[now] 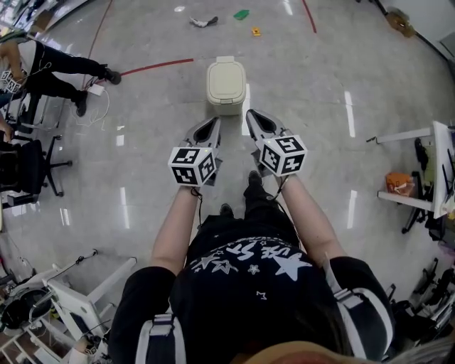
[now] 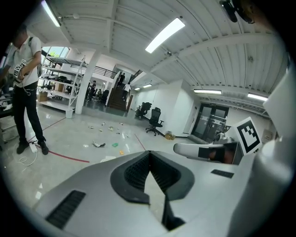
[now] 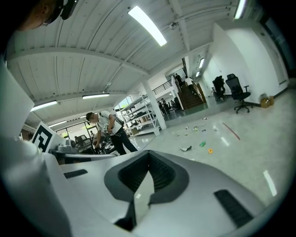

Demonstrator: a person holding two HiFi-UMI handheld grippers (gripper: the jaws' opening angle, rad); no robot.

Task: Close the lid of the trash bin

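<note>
Nearest me, the left gripper (image 1: 212, 125) and right gripper (image 1: 254, 116) are held out side by side, each with its jaws brought together at the tips and nothing between them. Just beyond, not touched by either, the cream trash bin (image 1: 226, 96) stands on the grey floor (image 1: 320, 106). Its lid (image 1: 226, 77) seems to lie flat, so I'd judge the closing done. Whether it sits fully home is too small to tell, and neither gripper view shows the bin. Farther off lies some litter (image 1: 204, 22).

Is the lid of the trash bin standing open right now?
No, the lid lies flat on the trash bin, seen from above.
</note>
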